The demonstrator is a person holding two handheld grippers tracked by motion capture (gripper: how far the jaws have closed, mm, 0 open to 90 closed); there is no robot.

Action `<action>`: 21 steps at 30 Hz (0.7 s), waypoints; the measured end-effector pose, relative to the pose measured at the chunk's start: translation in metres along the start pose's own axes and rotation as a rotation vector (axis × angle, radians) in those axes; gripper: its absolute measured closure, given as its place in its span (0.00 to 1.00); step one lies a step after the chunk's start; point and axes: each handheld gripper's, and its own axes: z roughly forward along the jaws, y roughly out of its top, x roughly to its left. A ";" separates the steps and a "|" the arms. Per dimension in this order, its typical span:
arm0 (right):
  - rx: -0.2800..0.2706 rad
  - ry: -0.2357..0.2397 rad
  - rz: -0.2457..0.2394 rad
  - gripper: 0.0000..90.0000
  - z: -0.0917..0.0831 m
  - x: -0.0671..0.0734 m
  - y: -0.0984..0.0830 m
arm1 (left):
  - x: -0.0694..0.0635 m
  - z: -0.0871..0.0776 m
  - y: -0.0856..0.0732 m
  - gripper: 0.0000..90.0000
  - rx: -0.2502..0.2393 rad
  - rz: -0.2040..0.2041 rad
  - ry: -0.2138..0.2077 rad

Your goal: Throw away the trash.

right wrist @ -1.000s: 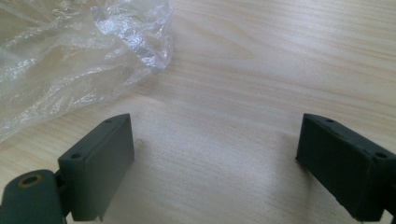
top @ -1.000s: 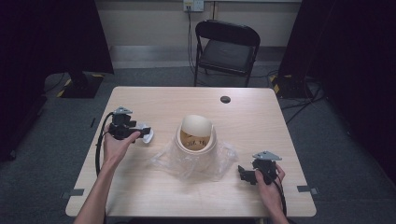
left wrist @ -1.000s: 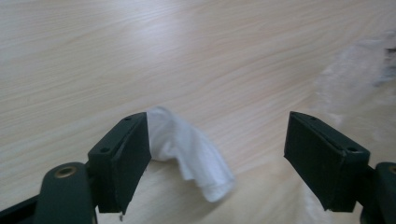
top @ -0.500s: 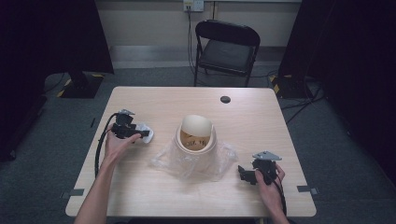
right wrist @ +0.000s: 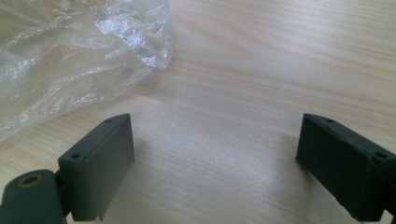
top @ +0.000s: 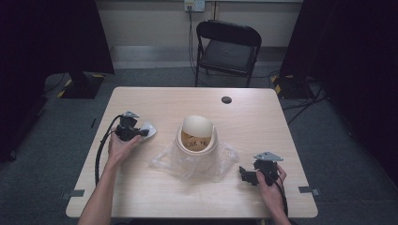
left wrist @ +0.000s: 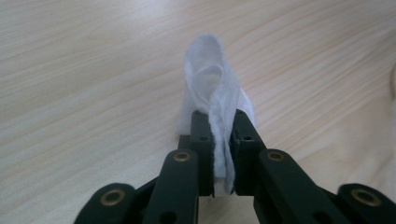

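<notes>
The left claw (top: 141,132) has slid a little toward the desk's left edge since a second ago, taking the white pad (top: 149,128) with it; the right claw (top: 245,174) has stayed where it was, near the front right. In the left gripper view the left claw (left wrist: 219,135) is pressed together on the pad (left wrist: 212,88), which is folded and stands up past the tips, its lower part touching the desk (left wrist: 84,70); in the right gripper view the right claw (right wrist: 215,144) is spread wide over bare wood, pinching nothing, with the clear plastic (right wrist: 70,56) lying ahead at upper left. In the high view a pale round pot (top: 197,136) with a domed lid tilted in its mouth sits mid-desk on the crumpled plastic (top: 197,161); the pad is well apart from it, to its left. A small dark disc (top: 226,100) lies near the far edge; a black folding chair (top: 227,47) stands beyond the desk (top: 164,101).
</notes>
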 end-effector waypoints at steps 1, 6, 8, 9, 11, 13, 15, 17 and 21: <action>0.001 0.000 0.001 0.11 0.000 0.000 0.000 | 0.000 -0.003 -0.001 0.94 -0.022 -0.009 -0.011; 0.000 0.000 0.000 0.11 0.000 0.000 0.000 | 0.000 -0.009 -0.005 0.95 -0.036 -0.019 -0.012; 0.000 0.000 0.000 0.11 0.000 0.000 0.000 | 0.000 -0.013 -0.007 0.95 -0.050 -0.031 -0.009; 0.000 0.000 0.000 0.11 0.000 0.000 0.000 | 0.000 -0.014 -0.007 0.95 -0.031 -0.021 0.012; 0.000 0.000 0.000 0.11 0.000 0.000 0.000 | 0.000 -0.020 -0.007 0.95 -0.045 -0.031 0.000; 0.000 0.000 0.000 0.11 0.000 0.000 0.000 | 0.001 -0.026 -0.006 0.95 -0.069 -0.046 -0.008; 0.000 0.000 0.000 0.11 0.000 0.000 0.000 | -0.002 -0.026 -0.005 0.95 -0.069 -0.039 -0.007; 0.001 0.000 0.000 0.11 0.000 0.000 0.000 | -0.008 -0.027 -0.004 0.95 -0.056 -0.003 0.008; 0.000 0.000 0.000 0.11 0.000 0.000 0.000 | -0.017 -0.033 -0.002 0.95 -0.101 0.003 0.002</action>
